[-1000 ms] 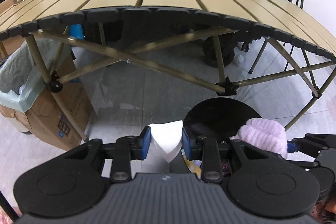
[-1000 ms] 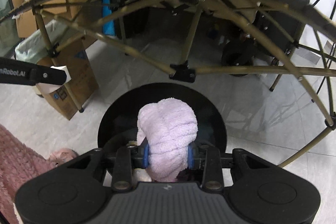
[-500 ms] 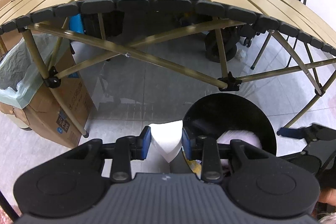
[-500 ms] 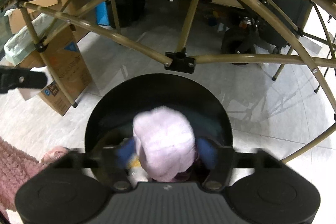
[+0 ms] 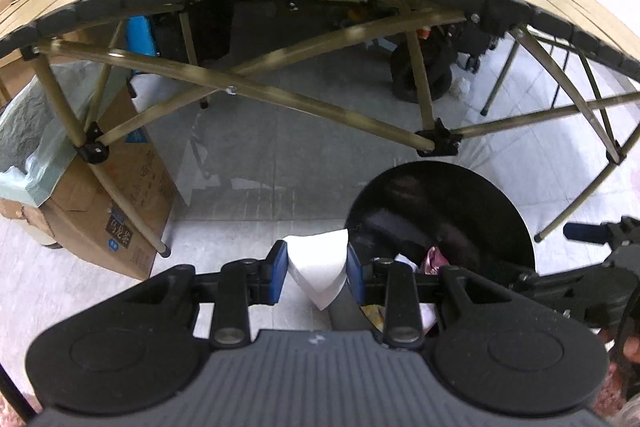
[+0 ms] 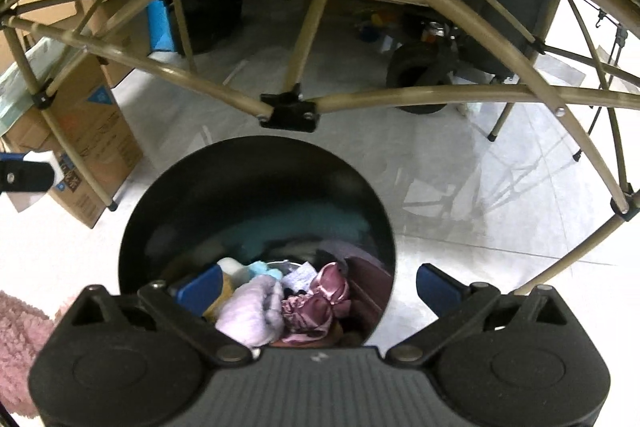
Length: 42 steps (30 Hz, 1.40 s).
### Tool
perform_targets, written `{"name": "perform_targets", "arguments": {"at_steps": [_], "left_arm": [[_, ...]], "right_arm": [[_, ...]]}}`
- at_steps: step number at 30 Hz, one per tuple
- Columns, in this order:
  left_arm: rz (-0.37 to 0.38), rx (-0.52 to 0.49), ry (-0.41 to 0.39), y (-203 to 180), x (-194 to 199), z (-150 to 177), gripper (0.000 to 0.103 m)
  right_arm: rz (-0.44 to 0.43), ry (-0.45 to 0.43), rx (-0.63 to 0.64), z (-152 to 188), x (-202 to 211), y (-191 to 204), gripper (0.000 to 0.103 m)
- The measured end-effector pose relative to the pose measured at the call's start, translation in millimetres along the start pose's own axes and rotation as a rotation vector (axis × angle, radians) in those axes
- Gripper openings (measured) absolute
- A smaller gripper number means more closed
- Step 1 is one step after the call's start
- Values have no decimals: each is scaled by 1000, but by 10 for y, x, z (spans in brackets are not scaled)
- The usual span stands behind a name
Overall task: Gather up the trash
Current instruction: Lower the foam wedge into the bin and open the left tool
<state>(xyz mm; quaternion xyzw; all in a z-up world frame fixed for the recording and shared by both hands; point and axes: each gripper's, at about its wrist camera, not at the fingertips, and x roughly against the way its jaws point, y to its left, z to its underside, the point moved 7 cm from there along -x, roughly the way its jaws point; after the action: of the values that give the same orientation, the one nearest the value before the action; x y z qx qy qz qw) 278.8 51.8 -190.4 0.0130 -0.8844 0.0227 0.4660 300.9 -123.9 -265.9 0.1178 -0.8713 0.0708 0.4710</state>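
2 tools here. The left tool [image 5: 316, 269] is clamped on a folded white paper [image 5: 318, 273] just beside the black bin [image 6: 160, 211], not over it, so letting go now would likely drop it on the floor. The right tool [image 6: 318, 285] hangs spread wide over the bin mouth with nothing between its pads; a lilac towel [image 6: 252, 311] lies inside on the pile. Room is tight up top: table struts [image 6: 288, 111] cross just above the far rim, so lifting carelessly could clip them. Open floor sits to the right.
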Motion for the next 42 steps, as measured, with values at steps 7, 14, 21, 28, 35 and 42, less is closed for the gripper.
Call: {"name": "perform_targets", "arguments": {"at_steps": [7,14,21,28,35,42], "left_arm": [[0,-63,31,-218,-118,3,32],[16,-130,61,-571,-259,12,32],[29,-175,85,-905,-413,9,32],[70,-199,110,-1197,-490,38,32],[81,-196,125,-1286,-507,49,34],[66,-171,136,-1239,-493,57,91]], "right_arm": [[44,-25,-53,-21,86,-260,103],[94,-55,-151,-12,191,-626,103],[105,-80,-226,13,283,-836,103],[120,-103,-266,34,372,-995,103],[132,-120,-293,60,439,-1107,103],[131,-126,-299,76,454,-1134,103]]}}
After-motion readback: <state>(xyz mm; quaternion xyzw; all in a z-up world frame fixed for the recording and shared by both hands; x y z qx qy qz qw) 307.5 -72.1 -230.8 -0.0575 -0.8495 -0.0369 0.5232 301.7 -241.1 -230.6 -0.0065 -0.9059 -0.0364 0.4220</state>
